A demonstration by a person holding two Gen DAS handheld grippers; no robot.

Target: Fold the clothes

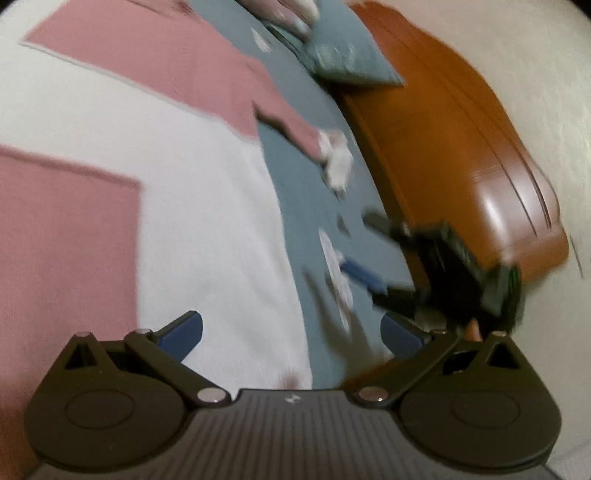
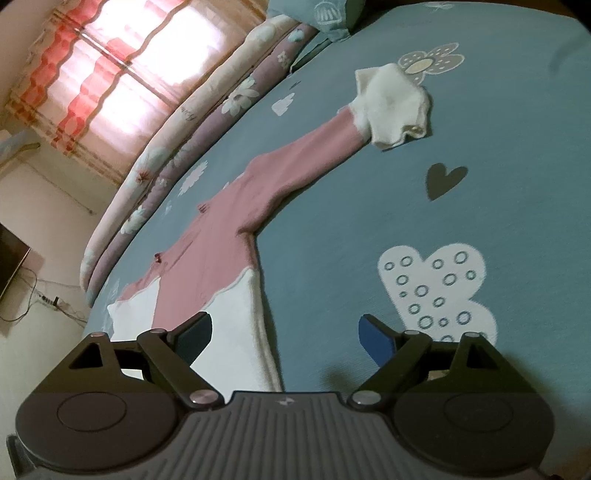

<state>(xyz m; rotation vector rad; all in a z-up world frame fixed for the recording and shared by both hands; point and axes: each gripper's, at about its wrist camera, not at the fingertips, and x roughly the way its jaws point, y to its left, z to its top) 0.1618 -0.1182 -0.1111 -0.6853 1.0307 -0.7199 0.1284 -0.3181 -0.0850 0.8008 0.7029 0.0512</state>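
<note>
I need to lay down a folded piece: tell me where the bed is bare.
Free: blue sheet right of the pink-and-white sweater, between its outstretched sleeve cuff and the right gripper. Crowded: the rolled floral quilt and pillow along the far edge.

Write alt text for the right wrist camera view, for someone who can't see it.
A pink and white sweater lies flat on a blue-grey bedsheet printed with hearts and flowers, one sleeve stretched toward its white cuff. The right gripper is open and empty over the sweater's white hem edge, with a curtained window behind.
</note>
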